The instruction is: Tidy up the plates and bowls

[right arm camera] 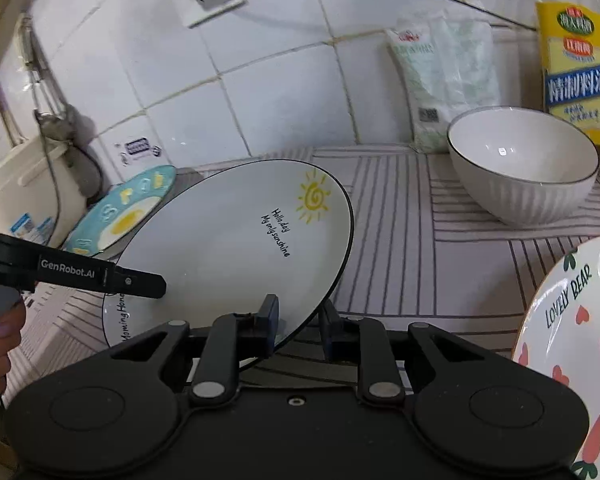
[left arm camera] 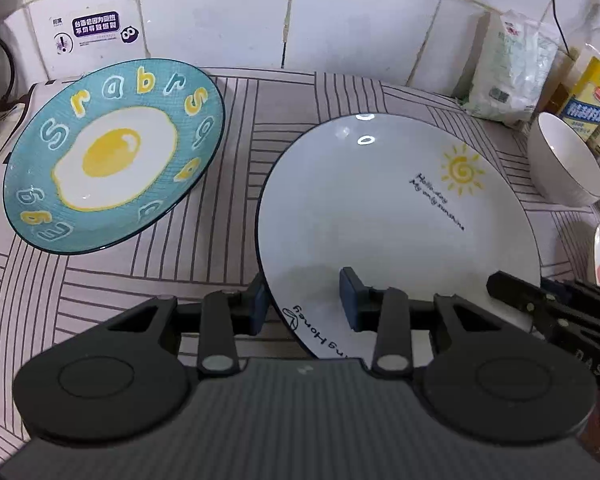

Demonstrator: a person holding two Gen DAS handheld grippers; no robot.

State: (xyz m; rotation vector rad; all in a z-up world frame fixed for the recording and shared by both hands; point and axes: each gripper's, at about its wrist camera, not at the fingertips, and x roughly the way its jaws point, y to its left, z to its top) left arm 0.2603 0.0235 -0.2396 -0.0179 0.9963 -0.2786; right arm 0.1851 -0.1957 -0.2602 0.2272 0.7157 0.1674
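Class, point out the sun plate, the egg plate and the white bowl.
sun plate (left arm camera: pixel 380 208): left wrist view, bare white centre.
egg plate (left arm camera: pixel 112 152): left wrist view, yellow yolk.
white bowl (right arm camera: pixel 520 152): right wrist view, inner wall.

Striped mat (left arm camera: pixel 236 152) (grey lines): egg plate (left arm camera: pixel 112 156), bowl (right arm camera: pixel 524 164).

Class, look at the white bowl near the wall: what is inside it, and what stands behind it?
The white bowl looks empty inside. Behind it stand a bottle and a white bag against the tiled wall; the bowl covers the bottle's base.
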